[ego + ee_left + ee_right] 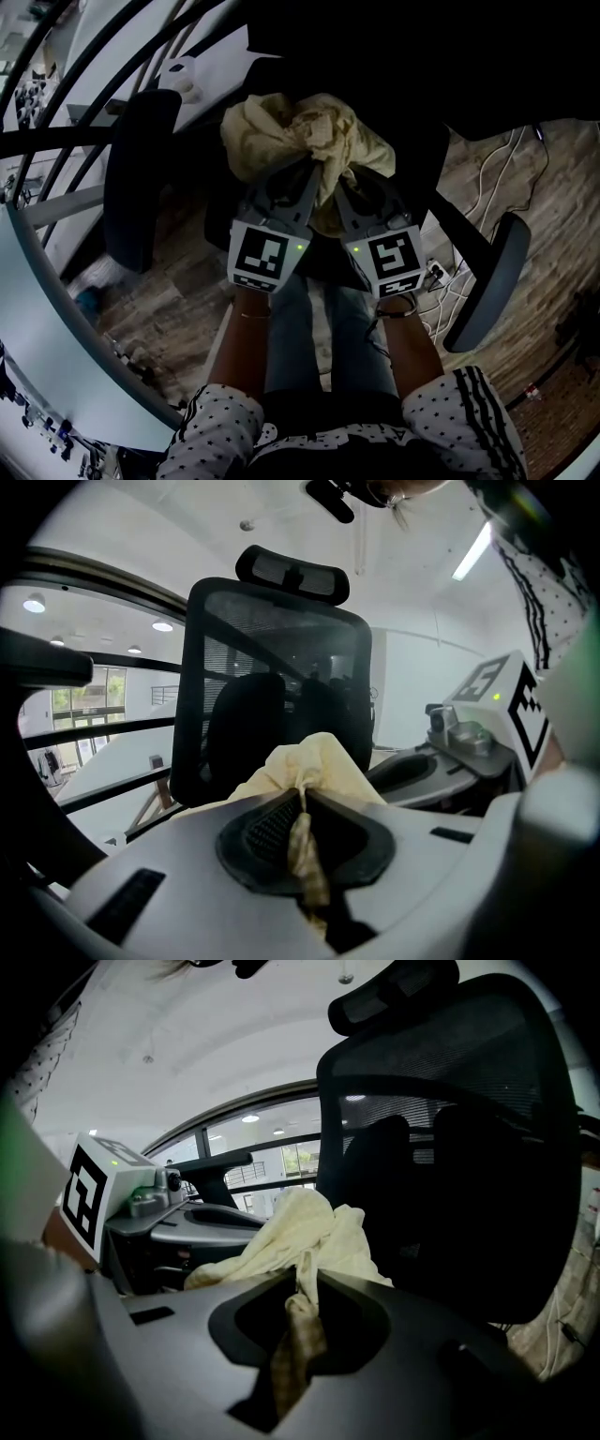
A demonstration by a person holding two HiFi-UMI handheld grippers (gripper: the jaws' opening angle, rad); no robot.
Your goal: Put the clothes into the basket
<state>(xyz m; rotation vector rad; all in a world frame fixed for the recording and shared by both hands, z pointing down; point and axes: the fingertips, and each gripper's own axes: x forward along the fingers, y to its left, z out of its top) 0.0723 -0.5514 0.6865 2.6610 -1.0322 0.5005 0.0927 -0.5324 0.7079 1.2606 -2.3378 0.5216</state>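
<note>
Underfoot, the wooden floor (534, 178) spreads out, with white cables (483, 164) trailing across it on the right. On it stands a black office chair (281, 658) with a mesh back, a headrest and grey armrests to either side, facing the person. The task's pale yellow garment (281, 131) is bunched up in front of that chair back, above the dark seat, and both tools hold it. Whether its lowest folds touch the seat I cannot tell.

The left hand-held gripper (307, 176) is clenched on a twisted fold of the garment, which runs up between its dark ribbed pads. The right hand-held gripper (339, 187), just beside it, is likewise clamped on a thin fold of the same cloth. Each carries a marker cube (267, 253) with a small green light.
</note>
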